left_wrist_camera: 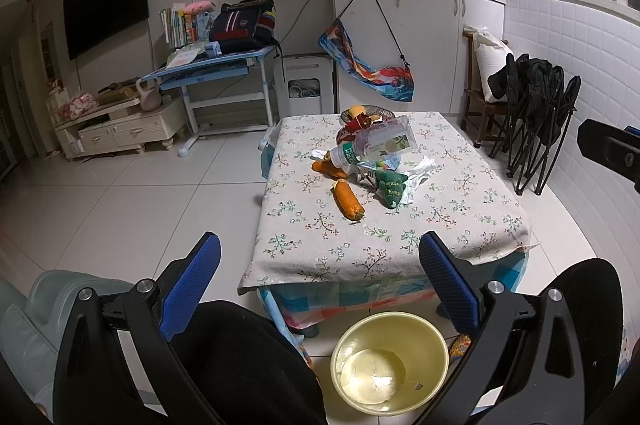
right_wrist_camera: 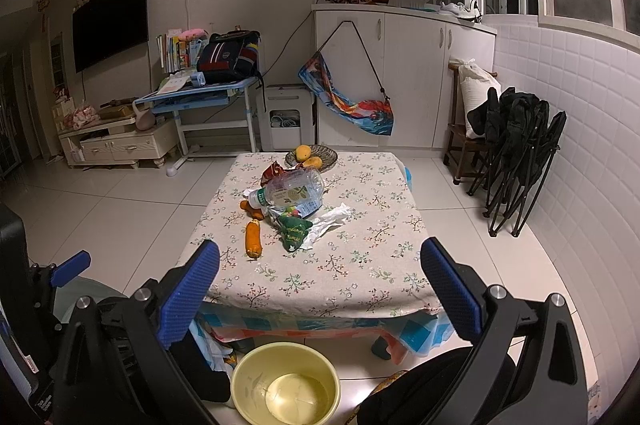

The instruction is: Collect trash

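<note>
Still on the table: a heap of trash, a bin waiting below

The trash lay in a loose heap toward the far middle of the table (left_wrist_camera: 304,237), which wore a flowered cloth. A clear plastic bottle (left_wrist_camera: 374,145) lay on its side on top of the heap, its cap end pointing left. Touching it on the near side sat a green wrapper (left_wrist_camera: 392,187) and, to the right, a crumpled white tissue (left_wrist_camera: 422,171). A red wrapper (right_wrist_camera: 274,171) poked up behind the bottle. An orange sausage-shaped piece (left_wrist_camera: 349,200) lay just left of the green wrapper, with a second orange piece (left_wrist_camera: 326,167) tucked under the bottle's neck. Behind the heap, at the table's far edge, a shallow dish (right_wrist_camera: 326,156) held yellow fruit.

On the floor at the table's near edge stood a yellow bin (left_wrist_camera: 348,339) with something pale lying flat at its bottom; what it was could not be made out.

Both tools hung short of the table, above the person's dark-clothed knees. The left gripper (left_wrist_camera: 320,253) had its blue pads spread wide with nothing between them; the right gripper (right_wrist_camera: 320,261) was likewise wide apart and held nothing. Nothing stood between them and the heap.

Folded black chairs (right_wrist_camera: 520,161) leaned on the tiled wall to the right, well apart from the table.
</note>
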A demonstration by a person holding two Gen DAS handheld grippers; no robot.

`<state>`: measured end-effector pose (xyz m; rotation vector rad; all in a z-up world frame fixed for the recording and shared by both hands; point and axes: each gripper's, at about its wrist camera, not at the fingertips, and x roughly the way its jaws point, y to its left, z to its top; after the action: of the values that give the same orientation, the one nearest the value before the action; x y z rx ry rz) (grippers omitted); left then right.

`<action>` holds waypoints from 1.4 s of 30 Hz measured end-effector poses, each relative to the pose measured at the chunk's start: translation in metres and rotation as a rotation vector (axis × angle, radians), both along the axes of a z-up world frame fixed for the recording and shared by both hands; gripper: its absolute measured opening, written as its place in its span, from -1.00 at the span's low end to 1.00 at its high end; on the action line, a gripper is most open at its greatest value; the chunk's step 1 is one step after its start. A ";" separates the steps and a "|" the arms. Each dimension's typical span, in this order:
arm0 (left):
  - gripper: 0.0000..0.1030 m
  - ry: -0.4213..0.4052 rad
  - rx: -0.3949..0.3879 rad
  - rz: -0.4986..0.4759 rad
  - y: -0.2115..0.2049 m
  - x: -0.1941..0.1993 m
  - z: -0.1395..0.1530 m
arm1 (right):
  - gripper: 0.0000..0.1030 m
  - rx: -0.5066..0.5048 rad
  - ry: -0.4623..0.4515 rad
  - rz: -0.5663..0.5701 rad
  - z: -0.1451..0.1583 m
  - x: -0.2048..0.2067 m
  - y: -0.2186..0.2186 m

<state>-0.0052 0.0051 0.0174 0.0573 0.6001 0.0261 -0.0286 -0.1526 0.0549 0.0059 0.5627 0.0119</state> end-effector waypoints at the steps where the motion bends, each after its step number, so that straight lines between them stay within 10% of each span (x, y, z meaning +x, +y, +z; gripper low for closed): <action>1: 0.86 0.000 0.001 0.000 0.000 0.000 0.000 | 0.87 0.001 0.000 0.000 0.000 0.000 0.000; 16: 0.86 0.002 0.015 0.011 0.000 0.008 -0.013 | 0.87 0.028 0.014 0.052 -0.024 0.015 -0.006; 42: 0.86 0.232 -0.066 0.041 0.013 0.169 -0.095 | 0.87 0.177 0.266 0.188 -0.126 0.153 -0.033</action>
<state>0.1635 0.0180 -0.0773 -0.0166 0.8332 0.0396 0.1244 -0.1851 -0.0712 0.1288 0.8256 0.2467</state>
